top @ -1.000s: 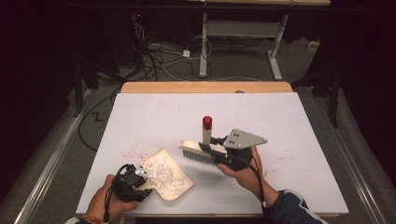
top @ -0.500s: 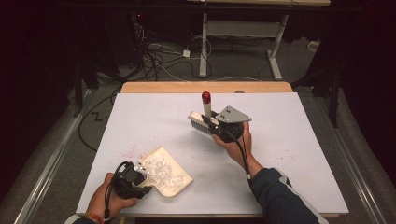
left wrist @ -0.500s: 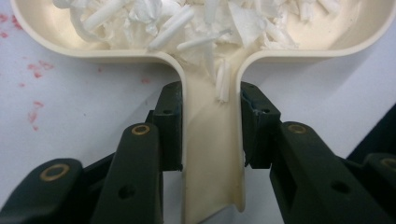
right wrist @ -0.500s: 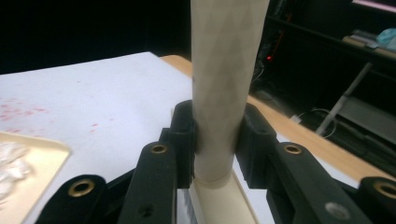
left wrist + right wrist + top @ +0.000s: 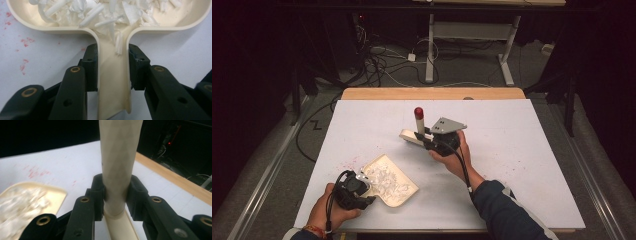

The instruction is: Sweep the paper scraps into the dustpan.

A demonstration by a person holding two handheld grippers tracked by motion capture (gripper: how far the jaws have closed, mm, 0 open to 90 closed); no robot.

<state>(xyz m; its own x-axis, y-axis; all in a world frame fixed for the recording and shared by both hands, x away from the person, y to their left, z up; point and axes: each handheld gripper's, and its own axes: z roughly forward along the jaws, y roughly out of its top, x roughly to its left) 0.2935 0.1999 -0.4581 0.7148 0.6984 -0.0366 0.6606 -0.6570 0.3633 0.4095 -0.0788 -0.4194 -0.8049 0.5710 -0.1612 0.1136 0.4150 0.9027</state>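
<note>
Our left gripper (image 5: 112, 75) pinches the handle of the cream plastic dustpan (image 5: 392, 181), white paper shreds (image 5: 105, 12) at 12 o'clock of the jaws. Our right gripper (image 5: 116, 192) jaws clamp the cream red-tipped brush handle (image 5: 118, 157) between them.

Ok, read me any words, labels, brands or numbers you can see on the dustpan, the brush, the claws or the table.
None: no readable text shows anywhere.
Dustpan: plain cream, no label.
Brush: plain handle, no print visible.
Left claw and right claw: black, with brass rivets, no lettering.
Table: white, with red specks that form no letters.
</note>
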